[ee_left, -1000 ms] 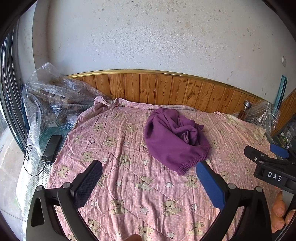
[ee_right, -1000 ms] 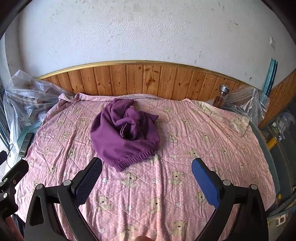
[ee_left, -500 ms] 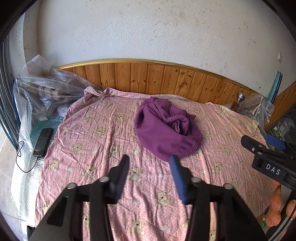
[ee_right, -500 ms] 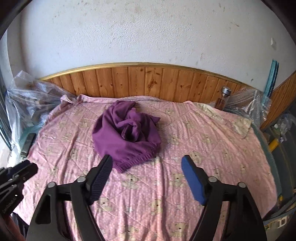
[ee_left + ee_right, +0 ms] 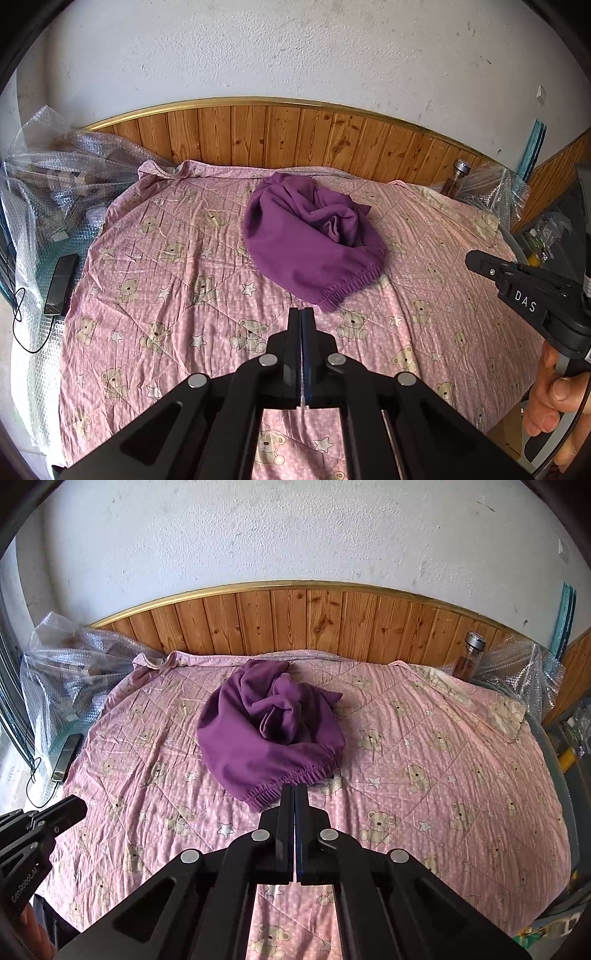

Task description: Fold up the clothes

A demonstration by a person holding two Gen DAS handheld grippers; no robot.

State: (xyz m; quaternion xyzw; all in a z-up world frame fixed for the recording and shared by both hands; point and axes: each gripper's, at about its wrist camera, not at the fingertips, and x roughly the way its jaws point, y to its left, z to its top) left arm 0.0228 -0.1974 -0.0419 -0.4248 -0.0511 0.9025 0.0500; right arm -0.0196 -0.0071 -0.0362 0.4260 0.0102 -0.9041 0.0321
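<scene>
- Two wrist views are on my screens, and both look down the length of a bed covered in a pink quilt printed with teddy bears and stars.
- Behind the bed I see a wooden headboard with a gold-coloured top edge, set against a rough white wall.
- Bubble wrap is heaped along the left side of the bed, and more of it sits at the far right corner.
- My task item, a purple garment, lies crumpled in a loose mound on the quilt, toward the headboard and roughly central; its gathered elastic hem faces me.
- My left tongs are clenched, the two pads pressed flat together with nothing between them, hovering above the quilt just short of the garment's hem.
- My right tongs are likewise clenched on nothing; from their own camera the tips overlap the near edge of the hem, but I cannot tell whether they touch the cloth.
- From the left view I can see the body of the other tool at the right edge, with a hand wrapped around its grip.
- One dark phone lies on the bubble wrap at the left of the bed, a thin black cable looping beside it.
- One small bottle with a metal cap stands upright at the far right corner, close to the headboard.
</scene>
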